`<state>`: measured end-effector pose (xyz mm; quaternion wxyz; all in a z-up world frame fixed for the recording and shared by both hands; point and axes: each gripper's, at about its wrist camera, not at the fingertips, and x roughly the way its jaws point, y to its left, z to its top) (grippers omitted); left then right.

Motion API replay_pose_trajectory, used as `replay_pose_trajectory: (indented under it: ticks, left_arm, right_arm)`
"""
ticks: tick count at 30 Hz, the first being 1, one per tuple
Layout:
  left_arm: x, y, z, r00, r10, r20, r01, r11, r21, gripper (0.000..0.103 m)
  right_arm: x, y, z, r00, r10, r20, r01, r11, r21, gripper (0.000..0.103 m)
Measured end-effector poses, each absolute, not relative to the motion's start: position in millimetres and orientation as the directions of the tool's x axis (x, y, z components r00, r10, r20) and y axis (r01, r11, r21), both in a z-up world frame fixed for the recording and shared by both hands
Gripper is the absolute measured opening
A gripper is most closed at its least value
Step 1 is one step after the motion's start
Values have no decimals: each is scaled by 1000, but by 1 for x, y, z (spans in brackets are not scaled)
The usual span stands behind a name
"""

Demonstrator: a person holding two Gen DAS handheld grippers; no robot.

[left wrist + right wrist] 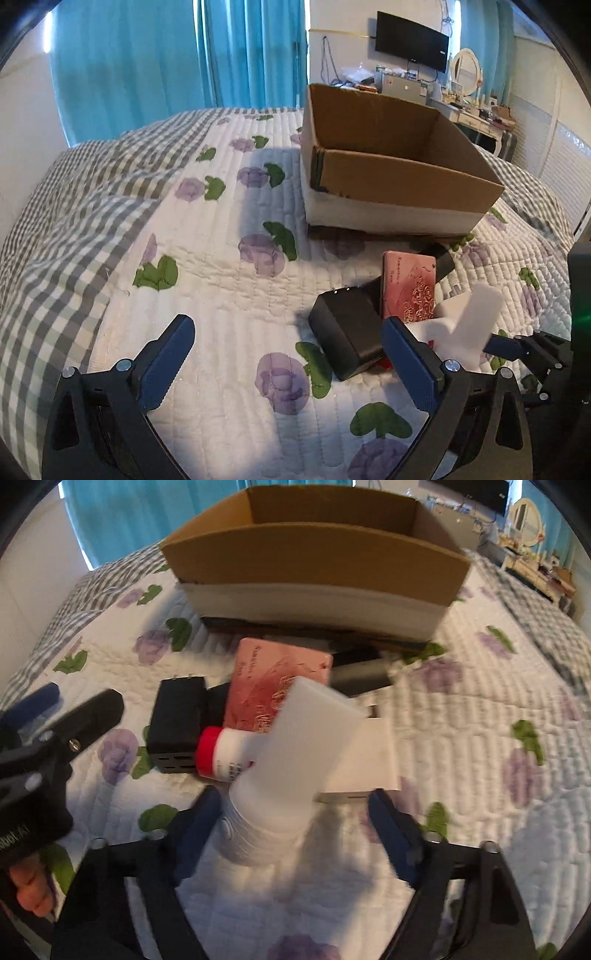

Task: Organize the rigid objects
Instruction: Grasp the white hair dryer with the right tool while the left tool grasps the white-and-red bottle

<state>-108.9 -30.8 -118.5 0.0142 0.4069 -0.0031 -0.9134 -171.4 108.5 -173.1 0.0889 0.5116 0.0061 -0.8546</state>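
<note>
An open cardboard box (406,177) (314,557) stands on the quilted bed. In front of it lies a pile: a black power adapter (345,332) (177,727), a pink box (408,284) (273,686), a white bottle with a red cap (229,757), a flat white box (364,764) and a dark grey object (362,675). My left gripper (284,360) is open and empty, left of the adapter. My right gripper (291,823) is open around a white tube (295,760) (476,325); the left finger touches it, the right finger stands apart from it.
The bed's quilt (221,258) has purple flowers and a grey checked border. Teal curtains (177,62) hang behind. A desk with a monitor (412,40), a mirror and clutter stands at the far right. The left gripper shows in the right wrist view (74,720).
</note>
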Motion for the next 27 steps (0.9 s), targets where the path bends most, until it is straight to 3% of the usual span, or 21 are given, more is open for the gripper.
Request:
replay_pose_trajectory:
  ticks: [3, 15, 19, 27]
  left_arm:
    - [-109, -30, -117, -666, -26, -745, 23, -1000, 15, 103]
    - [-117, 40, -130, -595, 39, -803, -172, -982, 80, 103]
    - [-124, 67, -146, -572, 51, -819, -259, -958, 121, 101]
    - [-129, 106, -171, -555, 38, -831, -427, -870, 245, 96]
  right_arm:
    - [-169, 105, -169, -479, -145, -866, 175, -982, 68, 47]
    - [-173, 175, -114, -475, -23, -880, 154, -986, -57, 47]
    - [-180, 194, -131, -405, 16, -914, 150, -985, -83, 47]
    - [-196, 196, -165, -309, -43, -950, 179, -984, -13, 47]
